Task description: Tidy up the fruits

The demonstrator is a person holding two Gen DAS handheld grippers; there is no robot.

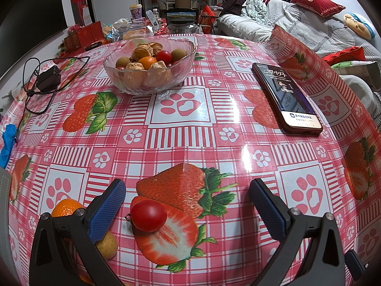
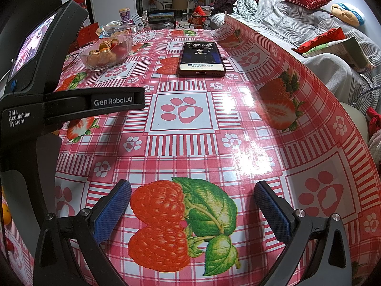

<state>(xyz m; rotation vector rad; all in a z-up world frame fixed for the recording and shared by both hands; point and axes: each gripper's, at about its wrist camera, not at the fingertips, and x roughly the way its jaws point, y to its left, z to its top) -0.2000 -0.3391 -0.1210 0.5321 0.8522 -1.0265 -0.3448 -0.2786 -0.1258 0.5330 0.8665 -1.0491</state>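
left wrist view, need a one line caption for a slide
Open left claw hovers over a cherry tomato on the strawberry-print tablecloth, glass fruit bowl beyond.

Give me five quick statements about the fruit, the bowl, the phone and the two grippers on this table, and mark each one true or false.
1. A cherry tomato lies on the tablecloth between the left gripper fingers. True.
2. The glass bowl is empty. False: it holds mixed fruit.
3. The phone lies flat with its screen lit. True.
4. The right gripper is shut on an orange. False: it is open, with only printed berries between its fingers.
5. Every fruit is in the bowl. False: the tomato, an orange and a small tan fruit lie loose by the left gripper.
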